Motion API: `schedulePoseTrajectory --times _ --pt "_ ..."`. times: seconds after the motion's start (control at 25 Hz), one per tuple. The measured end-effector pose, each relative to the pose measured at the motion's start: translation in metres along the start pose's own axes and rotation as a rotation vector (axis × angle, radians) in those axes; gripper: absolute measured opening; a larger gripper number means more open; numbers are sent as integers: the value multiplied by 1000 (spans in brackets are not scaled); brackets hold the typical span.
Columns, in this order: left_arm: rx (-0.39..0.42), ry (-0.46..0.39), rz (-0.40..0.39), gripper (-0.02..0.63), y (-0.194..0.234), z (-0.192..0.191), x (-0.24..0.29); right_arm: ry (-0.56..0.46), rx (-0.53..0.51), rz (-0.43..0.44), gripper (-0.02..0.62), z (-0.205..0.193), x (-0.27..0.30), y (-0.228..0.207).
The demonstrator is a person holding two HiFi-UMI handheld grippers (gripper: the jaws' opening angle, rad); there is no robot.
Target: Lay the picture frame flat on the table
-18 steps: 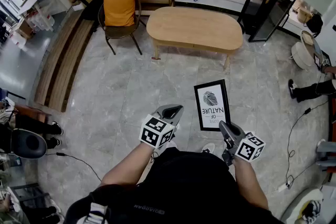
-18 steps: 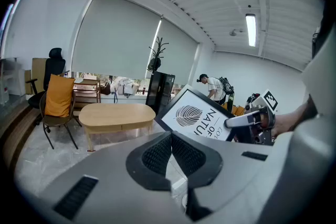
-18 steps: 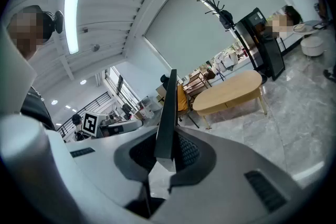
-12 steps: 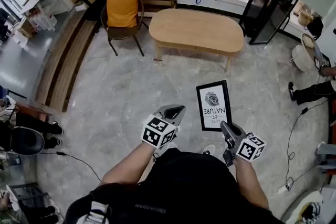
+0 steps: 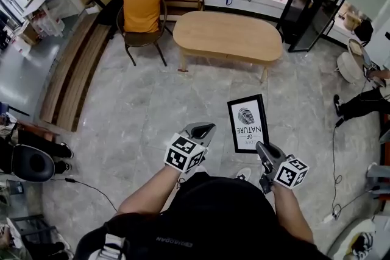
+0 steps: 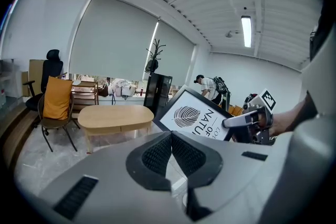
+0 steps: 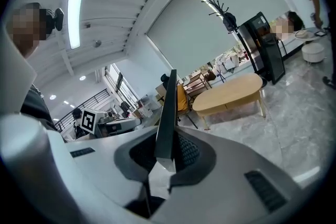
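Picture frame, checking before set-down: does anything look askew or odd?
Slightly odd: the picture frame hangs in the air above the floor, pinched only at its near edge by the right tongs. The table stands apart, ahead.

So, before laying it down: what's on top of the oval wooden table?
In the head view, only bare wood shows on the light oval wooden table; no part of its top is covered.

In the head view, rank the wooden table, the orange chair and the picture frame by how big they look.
1. Wooden table
2. Orange chair
3. Picture frame, held nearer the camera, so it looks almost as big as the chair
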State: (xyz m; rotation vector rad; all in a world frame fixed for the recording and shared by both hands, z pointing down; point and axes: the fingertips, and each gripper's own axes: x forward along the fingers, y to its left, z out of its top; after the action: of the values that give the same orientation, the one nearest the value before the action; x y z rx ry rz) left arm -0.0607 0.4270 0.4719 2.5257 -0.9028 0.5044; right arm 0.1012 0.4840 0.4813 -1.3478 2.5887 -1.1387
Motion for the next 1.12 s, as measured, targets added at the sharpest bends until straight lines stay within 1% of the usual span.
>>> schedulePoseTrajectory --times 0.12,0.28,0.36,0.48,0.6,0.72,0.8,0.88,0.96,1.04,1.12 --pt "-9 13 0 5 10 -10 -10 -14 0 -17 31 -6 8 2" --pt "-37 50 -3 5 27 -30 -25 -42 69 13 31 -11 23 17" --pt "-58 80 8 5 38 -45 -28 -14 97 34 31 -21 36 22" --pt "-119 115 24 5 46 -67 -35 59 119 47 31 -42 52 26" --pt "-150 129 23 5 52 -75 -33 90 127 65 31 -40 66 24" --pt "-158 129 54 5 72 -69 -22 96 128 78 31 -29 88 13" --pt "-160 112 68 5 86 -57 -14 93 131 89 31 -20 104 1" --pt "-143 100 71 5 98 -42 -3 89 139 95 31 -7 123 -15" --pt "-125 105 67 5 110 -28 11 86 157 93 31 9 144 -33" --pt "-124 115 65 5 125 -14 29 85 173 91 31 29 166 -48" --pt "-124 106 73 5 139 7 48 85 173 105 32 52 185 -58"
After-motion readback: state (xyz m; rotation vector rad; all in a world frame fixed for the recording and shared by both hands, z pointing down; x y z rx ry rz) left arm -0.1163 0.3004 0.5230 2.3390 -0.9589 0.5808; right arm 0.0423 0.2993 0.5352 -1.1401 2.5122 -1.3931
